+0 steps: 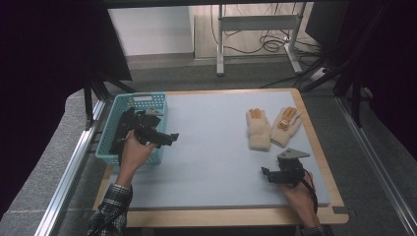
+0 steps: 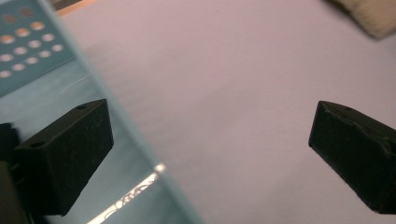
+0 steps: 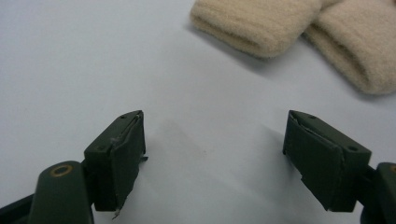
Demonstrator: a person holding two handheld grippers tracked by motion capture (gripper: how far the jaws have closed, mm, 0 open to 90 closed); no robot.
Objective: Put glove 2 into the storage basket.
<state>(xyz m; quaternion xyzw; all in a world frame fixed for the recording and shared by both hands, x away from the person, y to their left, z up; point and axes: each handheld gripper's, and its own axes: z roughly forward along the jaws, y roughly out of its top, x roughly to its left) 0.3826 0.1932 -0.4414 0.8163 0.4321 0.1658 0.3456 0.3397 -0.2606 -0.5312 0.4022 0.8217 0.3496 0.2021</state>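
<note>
Basically, gloves (image 1: 271, 129) lie just ahead of right claw (image 1: 266, 173), jaws apart; left claw (image 1: 173, 138) open too, farther away.

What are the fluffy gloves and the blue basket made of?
The gloves look like soft knitted or fleecy cloth: cream, fuzzy, with ribbed cuffs and orange fingertips. The basket looks like hard, smooth turquoise plastic, judging by its thin walls with rows of moulded holes.

Left tool (image 1: 169, 138) held over the near rim of a turquoise basket (image 1: 142, 100) at table (image 1: 211, 157) left. Right tool (image 1: 268, 174) hovers near two cream gloves (image 1: 270, 129), not touching them.
</note>
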